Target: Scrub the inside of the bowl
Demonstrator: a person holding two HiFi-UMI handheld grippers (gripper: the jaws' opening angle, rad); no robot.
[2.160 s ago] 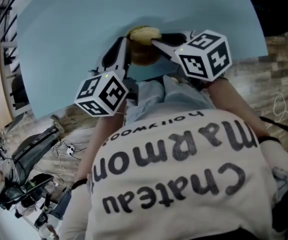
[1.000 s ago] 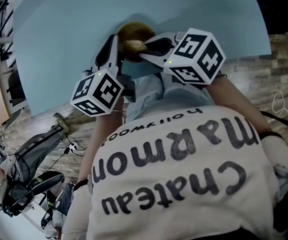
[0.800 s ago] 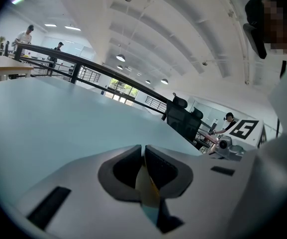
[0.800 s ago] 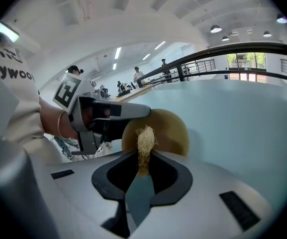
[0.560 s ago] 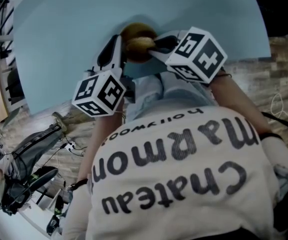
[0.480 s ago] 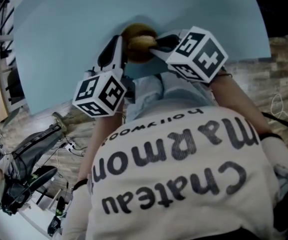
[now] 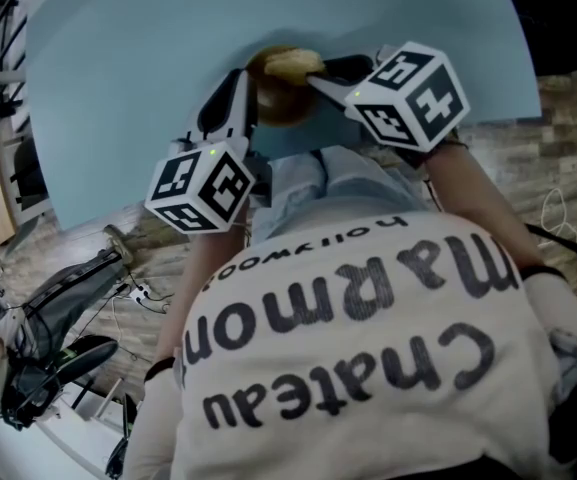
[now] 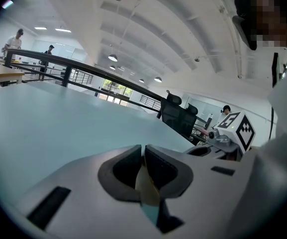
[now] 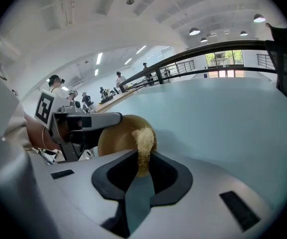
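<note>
Right gripper [image 7: 313,74] has swung toward the far side since half a second ago. Its marker cube [image 7: 410,93] has turned and shifted right, and the scrubber [image 7: 290,63] went from mid-bowl to the far rim. Left gripper [image 7: 238,88] and bowl [image 7: 286,106] are basically unchanged.

Pale blue table [image 7: 268,8] fills the top of the head view. The bowl sits near its near edge, right in front of the person's light shirt [image 7: 368,348].

The bowl is brown and wooden-looking, between the two grippers and tipped a little toward the right one, probably to open the inside up to the scrubber.

The left gripper comes in from the near-left. Its jaws are narrow and clamped on the bowl wall; its own view shows a thin tan sliver pinched between the pads. That is a bracing hold, so the bowl doesn't slide or spin under the scrubbing.

The right gripper comes from the right. Its jaws are closed tight on the scrubber, a pale fibrous tuft sticking out past the tips, so fibre rather than plastic meets the wood. In the right gripper view the tuft sits against the bowl's upper edge. Whether it is touching inside the rim or only on top of it, I can't tell.

My read is mid-scrub, at the end of a stroke.
</note>
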